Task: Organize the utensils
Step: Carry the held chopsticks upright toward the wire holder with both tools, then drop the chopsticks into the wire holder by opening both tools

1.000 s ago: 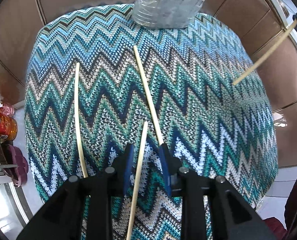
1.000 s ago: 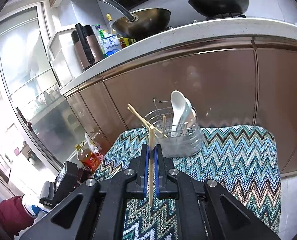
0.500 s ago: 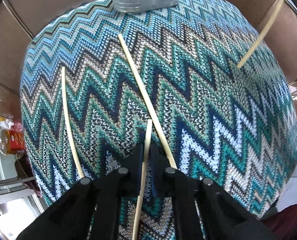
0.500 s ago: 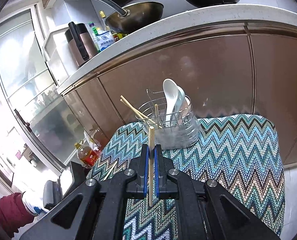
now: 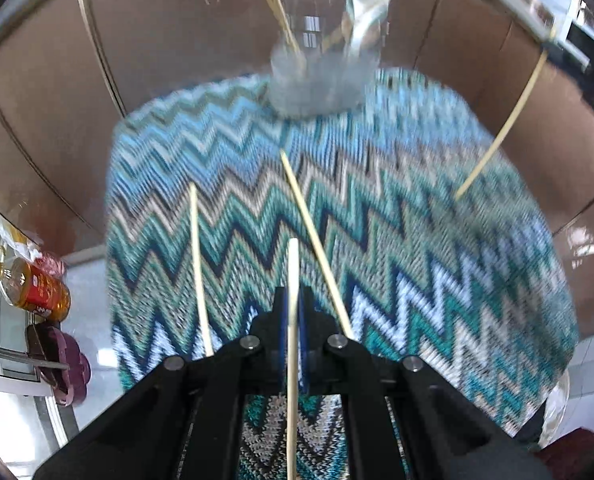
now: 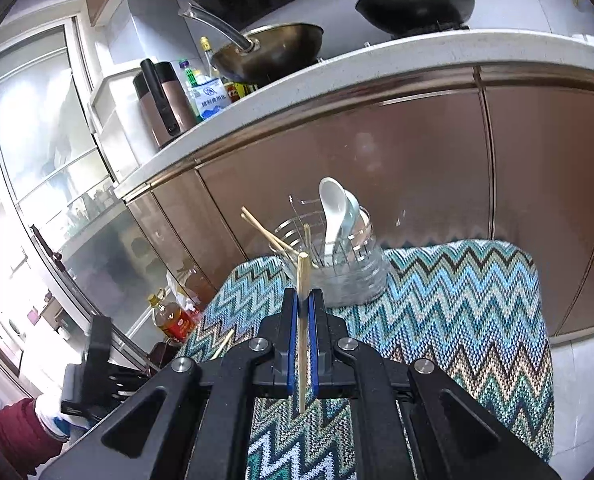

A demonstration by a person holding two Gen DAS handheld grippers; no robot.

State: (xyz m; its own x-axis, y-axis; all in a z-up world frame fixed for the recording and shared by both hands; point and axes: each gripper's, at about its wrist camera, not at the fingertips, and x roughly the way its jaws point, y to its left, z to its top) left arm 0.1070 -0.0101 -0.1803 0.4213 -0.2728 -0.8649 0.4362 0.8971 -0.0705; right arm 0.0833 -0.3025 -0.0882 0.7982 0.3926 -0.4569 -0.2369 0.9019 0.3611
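My left gripper (image 5: 292,300) is shut on a wooden chopstick (image 5: 292,276) and holds it above the zigzag cloth (image 5: 417,240). Two more chopsticks lie on the cloth, one to the left (image 5: 199,272) and one in the middle (image 5: 313,236). My right gripper (image 6: 303,300) is shut on another chopstick (image 6: 303,280), which also shows at the right of the left wrist view (image 5: 501,128). A clear utensil holder (image 6: 345,276) with chopsticks and white spoons (image 6: 333,216) stands at the cloth's far edge and is blurred in the left wrist view (image 5: 317,80).
Brown cabinet doors (image 6: 417,168) rise behind the table under a counter with pans (image 6: 273,48). An oil bottle (image 5: 33,288) stands on the floor to the left. A person's red sleeve (image 6: 13,444) shows at the lower left.
My left gripper closed on the near chopstick and lifted it off the cloth, tilting up toward the holder. My right gripper kept its chopstick and moved slightly nearer the holder.
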